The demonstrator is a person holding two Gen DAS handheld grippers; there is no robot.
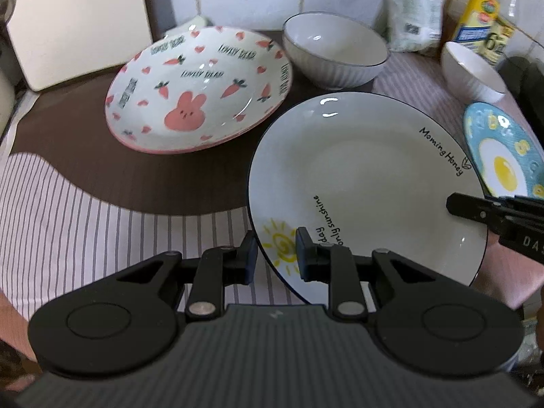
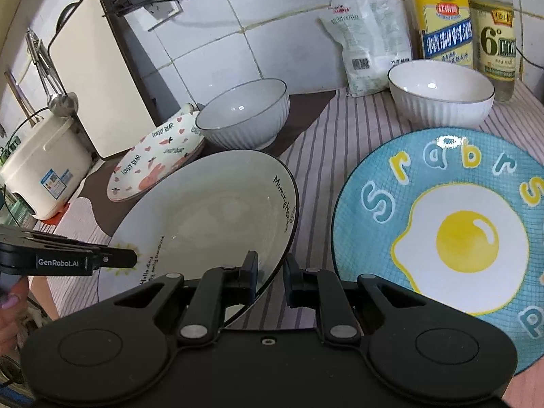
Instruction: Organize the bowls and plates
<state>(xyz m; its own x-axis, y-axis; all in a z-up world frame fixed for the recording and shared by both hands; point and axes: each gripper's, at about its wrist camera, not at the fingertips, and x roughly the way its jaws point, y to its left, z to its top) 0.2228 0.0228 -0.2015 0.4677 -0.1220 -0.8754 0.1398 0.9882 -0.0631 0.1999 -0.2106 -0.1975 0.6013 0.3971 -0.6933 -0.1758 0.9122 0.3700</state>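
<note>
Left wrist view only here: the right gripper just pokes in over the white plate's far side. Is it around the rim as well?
Observer: Yes, the right gripper straddles the white plate's rim, one finger inside, one outside, jaws apart.
Operator: My view cuts off the blue plate. Anything on it?
Observer: Nothing; it lies flat on the striped cloth, beside the white plate.
Operator: What stands left of the cutting board?
Observer: A cream rice cooker, with a ladle hanging above it.
</note>
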